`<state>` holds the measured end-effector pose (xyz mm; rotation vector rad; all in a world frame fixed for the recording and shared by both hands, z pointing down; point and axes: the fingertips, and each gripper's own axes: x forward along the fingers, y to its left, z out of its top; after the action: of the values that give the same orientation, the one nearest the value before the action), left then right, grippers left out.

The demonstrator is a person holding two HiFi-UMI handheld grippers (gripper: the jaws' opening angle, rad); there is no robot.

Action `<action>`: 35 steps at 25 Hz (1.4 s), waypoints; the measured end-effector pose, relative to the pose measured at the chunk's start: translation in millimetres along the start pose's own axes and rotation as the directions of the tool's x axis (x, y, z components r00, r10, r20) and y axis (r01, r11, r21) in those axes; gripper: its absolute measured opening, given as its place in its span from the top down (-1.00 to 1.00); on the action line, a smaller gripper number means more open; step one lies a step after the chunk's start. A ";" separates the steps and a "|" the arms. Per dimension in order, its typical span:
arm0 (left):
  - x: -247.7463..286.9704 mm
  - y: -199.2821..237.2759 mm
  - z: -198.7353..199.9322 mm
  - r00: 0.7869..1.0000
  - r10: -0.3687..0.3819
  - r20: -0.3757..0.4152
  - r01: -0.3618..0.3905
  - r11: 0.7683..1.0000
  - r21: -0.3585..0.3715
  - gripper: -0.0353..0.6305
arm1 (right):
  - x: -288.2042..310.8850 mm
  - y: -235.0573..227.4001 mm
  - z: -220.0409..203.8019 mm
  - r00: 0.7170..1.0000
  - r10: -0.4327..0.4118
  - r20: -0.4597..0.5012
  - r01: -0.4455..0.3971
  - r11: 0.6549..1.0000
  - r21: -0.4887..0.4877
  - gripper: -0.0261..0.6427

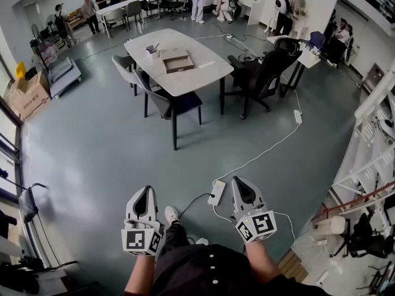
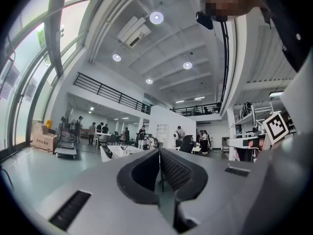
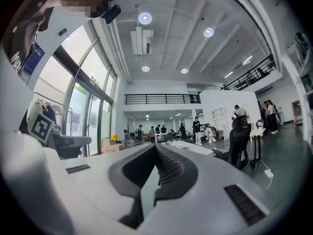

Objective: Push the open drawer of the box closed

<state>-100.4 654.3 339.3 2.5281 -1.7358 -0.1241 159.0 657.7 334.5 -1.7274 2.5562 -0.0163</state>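
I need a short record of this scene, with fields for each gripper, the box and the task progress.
left gripper: jaws together, empty, level
right gripper: jaws together, empty, level
box: on the white table, far from both grippers; too small to tell if it is open
task: not started, nothing touches the box
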 end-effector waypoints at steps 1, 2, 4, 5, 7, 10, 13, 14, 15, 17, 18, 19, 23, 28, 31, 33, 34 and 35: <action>1.4 0.9 0.5 1.000 -0.001 0.000 0.001 1.000 -0.001 0.85 | 1.6 0.3 -1.0 1.000 -0.001 -0.002 0.001 1.000 0.001 0.93; 2.9 1.8 0.9 1.000 -0.002 0.000 0.002 1.000 -0.001 0.85 | 3.4 0.5 -1.8 1.000 -0.001 -0.003 0.001 1.000 0.002 0.93; 6.1 3.1 1.5 1.000 -0.002 0.000 0.002 1.000 0.000 0.85 | 7.1 0.1 -2.3 1.000 0.000 -0.003 0.000 1.000 0.002 0.93; 7.7 3.6 2.0 1.000 -0.002 0.001 0.002 1.000 0.000 0.85 | 8.9 -0.3 -2.3 1.000 0.001 -0.003 -0.001 1.000 0.003 0.93; 10.8 4.5 2.4 1.000 0.000 0.002 0.000 1.000 -0.002 0.85 | 12.0 -1.3 -2.8 1.000 0.004 -0.007 -0.004 1.000 0.004 0.93; 15.7 6.5 -0.8 1.000 0.001 -0.001 -0.001 1.000 -0.008 0.85 | 17.6 -1.9 -5.1 1.000 0.006 -0.011 -0.006 1.000 0.001 0.93; 22.8 10.0 -2.7 1.000 -0.001 -0.006 0.001 1.000 -0.012 0.85 | 25.9 -1.7 -8.8 1.000 0.008 -0.022 -0.008 1.000 0.002 0.93; 26.3 11.0 -2.7 1.000 -0.002 -0.008 0.002 1.000 -0.013 0.85 | 29.4 -2.4 -9.5 1.000 0.008 -0.025 -0.007 1.000 0.003 0.93; 30.7 12.0 -3.1 1.000 -0.004 -0.011 0.003 1.000 -0.013 0.85 | 33.5 -3.7 -9.9 1.000 0.008 -0.026 -0.007 1.000 0.007 0.93; 41.7 14.5 -5.1 1.000 -0.008 -0.019 0.008 1.000 -0.018 0.85 | 43.0 -7.7 -9.9 1.000 0.008 -0.020 -0.007 1.000 0.023 0.93; 48.1 15.8 -6.2 1.000 -0.011 -0.022 0.011 1.000 -0.021 0.85 | 47.9 -10.7 -10.2 1.000 0.005 -0.017 -0.005 0.999 0.032 0.93; 54.9 16.7 -7.2 1.000 -0.016 -0.026 0.015 1.000 -0.024 0.85 | 52.6 -14.5 -11.0 1.000 0.001 -0.016 0.000 0.999 0.037 0.93; 87.4 23.1 -9.5 0.999 -0.039 -0.035 0.038 0.999 -0.028 0.85 | 77.7 -29.5 -14.6 0.999 -0.022 -0.029 0.023 0.999 0.037 0.93; 130.5 45.7 -9.0 0.997 -0.056 -0.043 0.055 0.998 -0.031 0.85 | 121.6 -40.2 -17.3 0.998 -0.039 -0.042 0.041 0.998 0.040 0.93; 154.5 64.2 -7.2 0.997 -0.058 -0.041 0.057 0.998 -0.031 0.85 | 149.7 -43.8 -19.3 0.998 -0.044 -0.048 0.046 0.998 0.039 0.93; 168.9 77.1 -6.3 0.998 -0.057 -0.041 0.056 0.998 -0.034 0.85 | 168.9 -44.4 -20.3 0.998 -0.041 -0.051 0.043 0.998 0.036 0.93; 175.7 83.2 -5.8 0.998 -0.057 -0.041 0.056 0.998 -0.035 0.85 | 178.5 -44.3 -20.5 0.998 -0.040 -0.052 0.041 0.999 0.035 0.93; 182.5 89.0 -4.8 0.997 -0.059 -0.041 0.057 0.998 -0.036 0.85 | 188.0 -43.9 -19.9 0.998 -0.039 -0.053 0.041 0.999 0.034 0.93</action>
<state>-117.2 452.1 348.8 2.5383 -1.6317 -0.1021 128.7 466.5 348.5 -1.7888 2.5406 -0.1087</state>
